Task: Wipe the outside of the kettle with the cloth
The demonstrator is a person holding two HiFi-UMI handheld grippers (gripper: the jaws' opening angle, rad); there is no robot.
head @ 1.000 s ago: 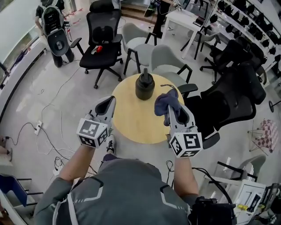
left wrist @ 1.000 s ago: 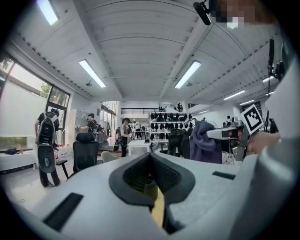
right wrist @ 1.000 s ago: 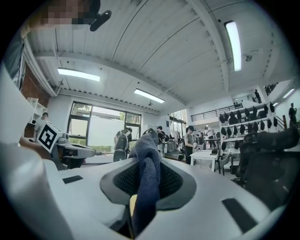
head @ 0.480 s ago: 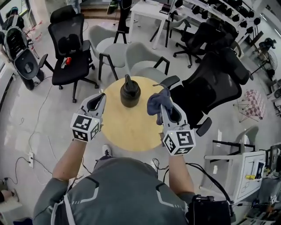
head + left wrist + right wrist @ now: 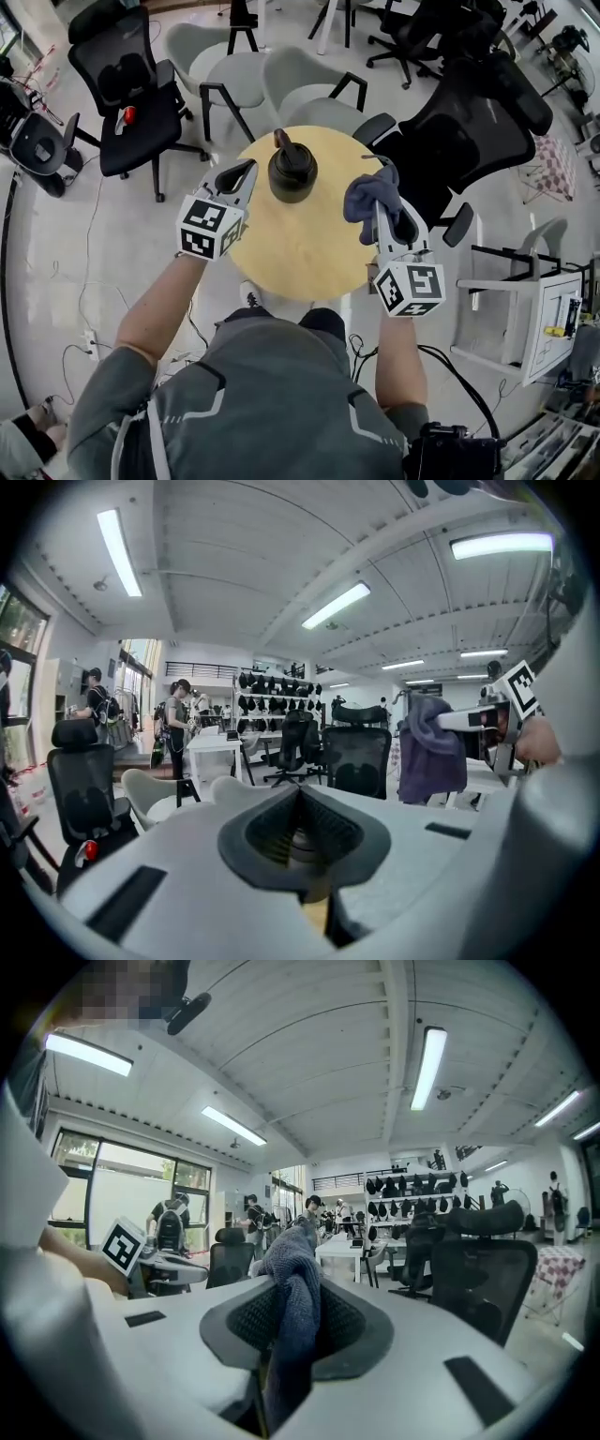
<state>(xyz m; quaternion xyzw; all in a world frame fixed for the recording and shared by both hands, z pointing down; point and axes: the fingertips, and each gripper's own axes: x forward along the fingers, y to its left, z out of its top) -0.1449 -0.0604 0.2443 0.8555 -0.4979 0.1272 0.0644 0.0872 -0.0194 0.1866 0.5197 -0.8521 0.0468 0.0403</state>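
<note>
Kettle (image 5: 292,172) on round table (image 5: 291,258), upper centre of frame. Left gripper (image 5: 246,172) just left of kettle. Right gripper (image 5: 380,210) to kettle's right, cloth (image 5: 368,194) between its jaws. Chairs (image 5: 225,75) above table.

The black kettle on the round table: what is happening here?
A person holds a gripper in each hand above the round wooden table. The right gripper has its jaws shut on a blue-grey cloth; the left gripper, shut and empty, is beside the black kettle standing there. Cloth and kettle are apart.
</note>
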